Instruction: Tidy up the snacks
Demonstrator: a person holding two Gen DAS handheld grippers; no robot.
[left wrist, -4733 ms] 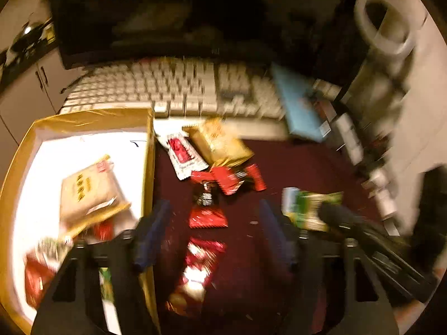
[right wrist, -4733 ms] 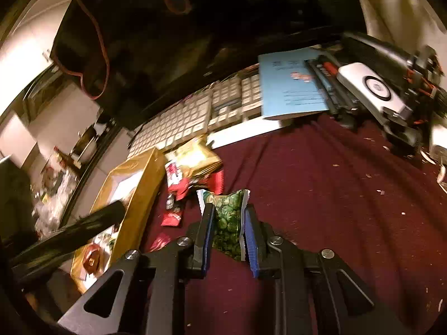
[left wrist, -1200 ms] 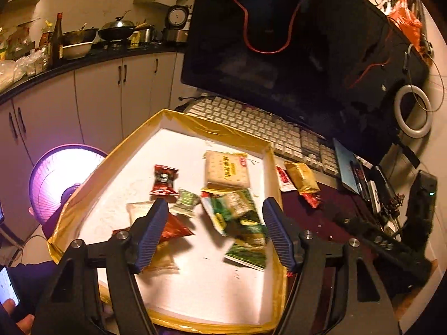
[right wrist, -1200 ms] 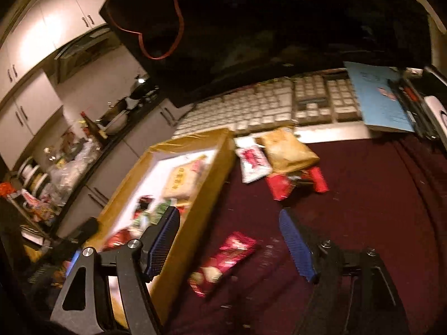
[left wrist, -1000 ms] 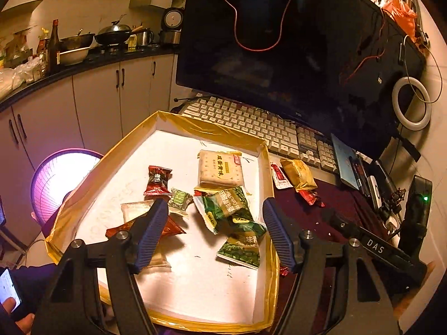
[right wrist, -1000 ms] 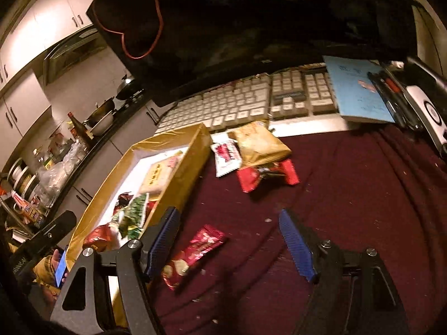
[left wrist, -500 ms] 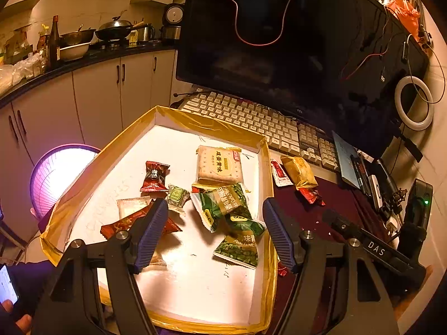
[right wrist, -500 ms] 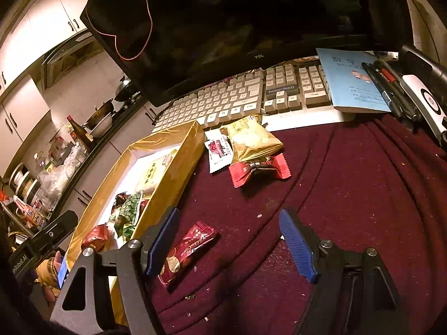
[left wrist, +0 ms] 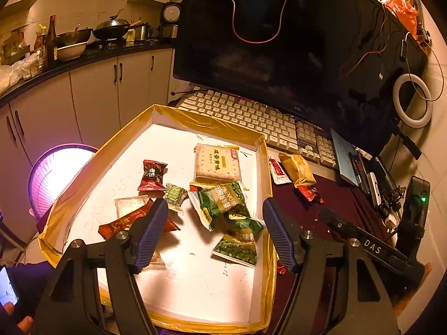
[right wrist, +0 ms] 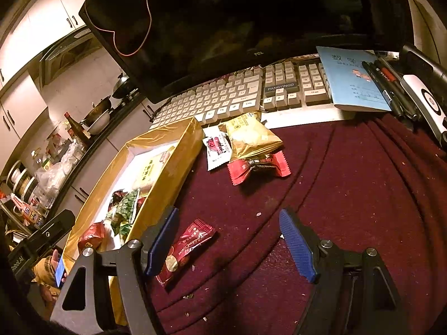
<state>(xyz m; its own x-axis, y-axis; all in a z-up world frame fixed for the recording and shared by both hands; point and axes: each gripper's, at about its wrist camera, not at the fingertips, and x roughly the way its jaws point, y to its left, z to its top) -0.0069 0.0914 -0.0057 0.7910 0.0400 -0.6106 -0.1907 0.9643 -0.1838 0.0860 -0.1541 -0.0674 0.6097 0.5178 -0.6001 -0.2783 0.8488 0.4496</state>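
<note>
Warm yellowish light is falling across a kitchen behind the desk. Pale cabinets (left wrist: 92, 97) with dark handles are running under a dark countertop (left wrist: 83, 55), where a wok (left wrist: 111, 29), a bowl (left wrist: 71, 50), a dark bottle (left wrist: 51, 39) and a rice cooker (left wrist: 169, 19) are standing (the far end is cluttered with bags). A round purple-glowing lamp (left wrist: 60, 173) is shining low beside the cabinets. A large dark monitor (left wrist: 293, 42) is looming over a pale keyboard (right wrist: 237, 95), and a maroon cloth (right wrist: 363, 195) is covering the desk. A white ring light (left wrist: 413, 104) is hanging against the wall at right.
</note>
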